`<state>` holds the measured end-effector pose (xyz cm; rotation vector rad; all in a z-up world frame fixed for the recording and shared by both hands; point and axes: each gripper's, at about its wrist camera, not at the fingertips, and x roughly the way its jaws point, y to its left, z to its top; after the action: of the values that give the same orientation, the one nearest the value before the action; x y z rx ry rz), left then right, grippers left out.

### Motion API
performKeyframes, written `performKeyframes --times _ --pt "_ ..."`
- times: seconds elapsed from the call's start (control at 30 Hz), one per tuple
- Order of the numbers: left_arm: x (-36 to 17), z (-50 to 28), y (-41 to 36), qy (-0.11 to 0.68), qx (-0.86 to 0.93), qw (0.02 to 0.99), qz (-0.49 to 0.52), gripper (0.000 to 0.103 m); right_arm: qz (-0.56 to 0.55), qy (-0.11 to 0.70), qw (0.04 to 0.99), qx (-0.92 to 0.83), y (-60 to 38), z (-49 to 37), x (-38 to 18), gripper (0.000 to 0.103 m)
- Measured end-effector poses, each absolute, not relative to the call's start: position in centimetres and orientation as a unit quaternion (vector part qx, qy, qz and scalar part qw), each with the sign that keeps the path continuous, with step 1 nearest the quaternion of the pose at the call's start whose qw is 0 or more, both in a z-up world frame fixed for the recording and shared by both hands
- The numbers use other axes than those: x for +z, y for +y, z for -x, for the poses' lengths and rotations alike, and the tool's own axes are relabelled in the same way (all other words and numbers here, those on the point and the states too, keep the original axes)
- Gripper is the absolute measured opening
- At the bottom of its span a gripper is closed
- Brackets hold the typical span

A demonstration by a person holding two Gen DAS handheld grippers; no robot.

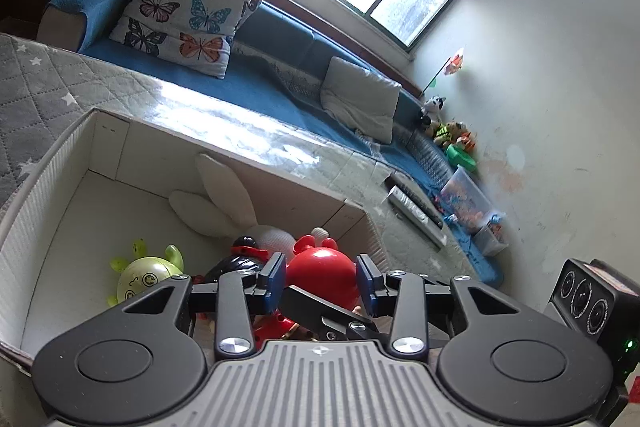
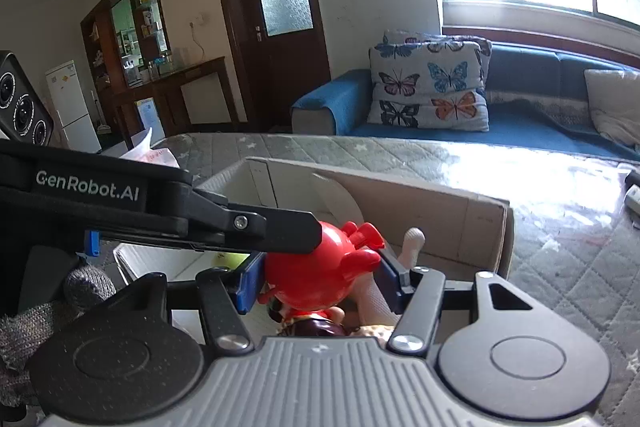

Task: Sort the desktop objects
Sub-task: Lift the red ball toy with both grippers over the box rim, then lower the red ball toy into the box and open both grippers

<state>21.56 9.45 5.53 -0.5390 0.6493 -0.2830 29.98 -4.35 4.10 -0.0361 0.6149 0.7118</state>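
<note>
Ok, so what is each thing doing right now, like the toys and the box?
Red round plastic toy: held between blue pads.
Right gripper: shut on that toy.
Left gripper: pads either side of the same toy; grip unclear.
White cardboard box: open on top.
Green turtle toy: lying in the box.
White plush rabbit: lying in the box.
Dark wooden door: shut.

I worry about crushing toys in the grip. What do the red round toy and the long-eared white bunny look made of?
Red round toy: apparently hard glossy plastic, given the sharp highlights on its smooth shell. White bunny: seemingly soft knit or plush, with matte, floppy ears and a finely textured body.
</note>
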Motion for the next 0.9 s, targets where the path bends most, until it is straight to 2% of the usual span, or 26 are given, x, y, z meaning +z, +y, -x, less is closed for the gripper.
performKeyframes --times 0.23,0.57,0.9 --pt "5.2 -21.5 9.1 0.32 -0.133 0.902 0.257 0.042 0.017 0.302 0.891 0.339 -4.4 -30.5 3.5 0.06" --pt "5.3 -21.0 9.4 0.321 -0.121 0.904 0.253 0.041 0.028 0.301 0.895 0.328 -4.8 -30.3 3.5 0.073" --pt "5.7 -19.2 9.5 0.318 -0.105 0.911 0.241 0.041 0.044 0.291 0.901 0.319 -5.2 -29.5 3.8 0.075"
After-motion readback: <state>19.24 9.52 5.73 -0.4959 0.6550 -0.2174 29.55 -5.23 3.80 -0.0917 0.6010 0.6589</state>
